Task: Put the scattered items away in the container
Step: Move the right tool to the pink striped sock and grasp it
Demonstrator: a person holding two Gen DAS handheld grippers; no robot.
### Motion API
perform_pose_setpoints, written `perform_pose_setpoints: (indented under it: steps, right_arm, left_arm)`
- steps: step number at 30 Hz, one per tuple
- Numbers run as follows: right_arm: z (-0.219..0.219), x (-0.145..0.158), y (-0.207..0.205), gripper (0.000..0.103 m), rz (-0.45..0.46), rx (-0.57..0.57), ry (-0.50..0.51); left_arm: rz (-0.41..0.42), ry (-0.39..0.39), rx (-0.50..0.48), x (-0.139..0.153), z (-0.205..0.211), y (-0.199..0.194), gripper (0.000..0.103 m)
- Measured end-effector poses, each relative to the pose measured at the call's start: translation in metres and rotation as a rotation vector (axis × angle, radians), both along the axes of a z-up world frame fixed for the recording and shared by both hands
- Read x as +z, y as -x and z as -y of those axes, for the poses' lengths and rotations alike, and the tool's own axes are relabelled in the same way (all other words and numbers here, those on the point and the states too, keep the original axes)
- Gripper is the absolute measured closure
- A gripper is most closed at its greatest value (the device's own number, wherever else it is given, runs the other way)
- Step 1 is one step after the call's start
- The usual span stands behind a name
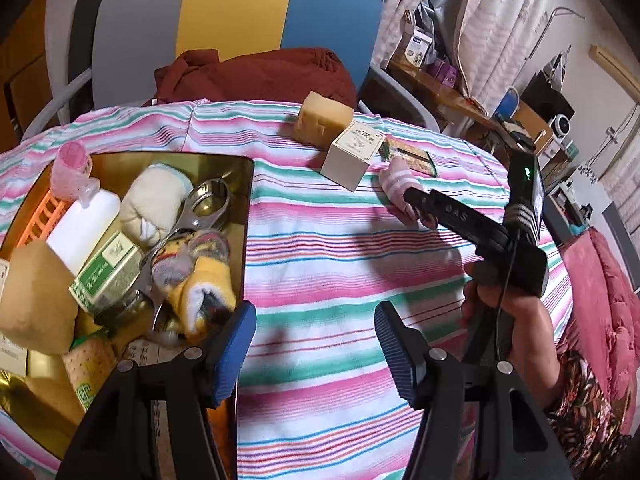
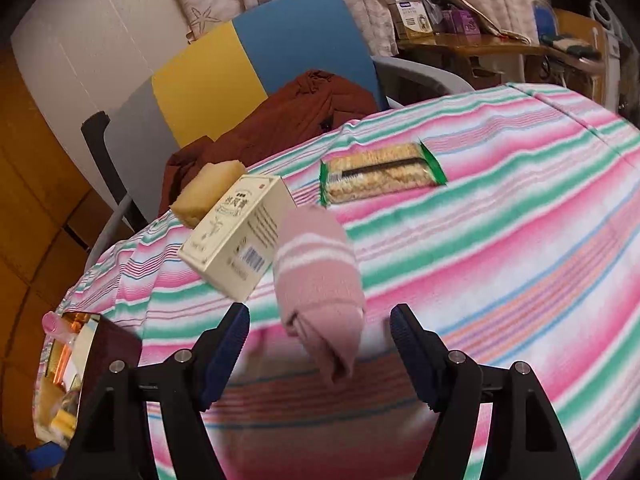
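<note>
R gripper [image 2: 318,344] is hovering w/ jaws spread wide, pink sock [image 2: 320,280] lying between them on the striped counter [image 2: 500,280], not pinched. L gripper [image 1: 316,344] is hanging over the counter, jaws spread, empty, beside the gold container [image 1: 244,216] holding misc. items. Farther back: cream box [image 2: 236,236], sponge [image 2: 208,188], cracker pack [image 2: 380,178] are sitting loose.

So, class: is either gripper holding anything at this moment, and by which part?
Nothing is held. The left gripper is open over the cloth; the right gripper is open around the pink sock.
</note>
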State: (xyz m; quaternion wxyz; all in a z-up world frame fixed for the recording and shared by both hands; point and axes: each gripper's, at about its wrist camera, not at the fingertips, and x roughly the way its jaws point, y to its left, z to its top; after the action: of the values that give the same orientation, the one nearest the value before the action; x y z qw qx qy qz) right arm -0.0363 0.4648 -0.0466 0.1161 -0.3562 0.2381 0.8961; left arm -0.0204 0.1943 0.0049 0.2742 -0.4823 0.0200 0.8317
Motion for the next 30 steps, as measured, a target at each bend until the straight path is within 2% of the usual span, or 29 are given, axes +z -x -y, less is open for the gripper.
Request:
perform_pose_setpoints:
  steps: [5,10,12,15,23,30]
  right_arm:
    - [0.005,0.003,0.019,0.030,0.034,0.027,-0.074]
    - [0.013,-0.003,0.035,0.038,0.098,0.063,-0.180]
    - [0.013,-0.007,0.038,0.048,0.108,0.078,-0.186]
    - [0.012,-0.012,0.039,0.052,0.125,0.080,-0.184]
    - [0.009,-0.011,0.031,0.057,0.110,0.069,-0.176]
    - [0.007,-0.011,0.018,0.062,0.108,0.040,-0.186]
  left_arm:
    - [0.015,-0.003,-0.006,0.000,-0.007,0.005,0.040]
    - [0.029,-0.003,-0.006,-0.003,-0.009,0.008,0.040]
    - [0.029,-0.002,-0.007,-0.002,-0.010,0.010,0.040]
    - [0.033,-0.004,-0.006,-0.001,-0.012,0.013,0.040]
    - [0.062,0.001,-0.016,-0.006,-0.033,0.030,0.040]
    - [0.019,0.056,-0.021,-0.010,-0.061,0.057,0.040]
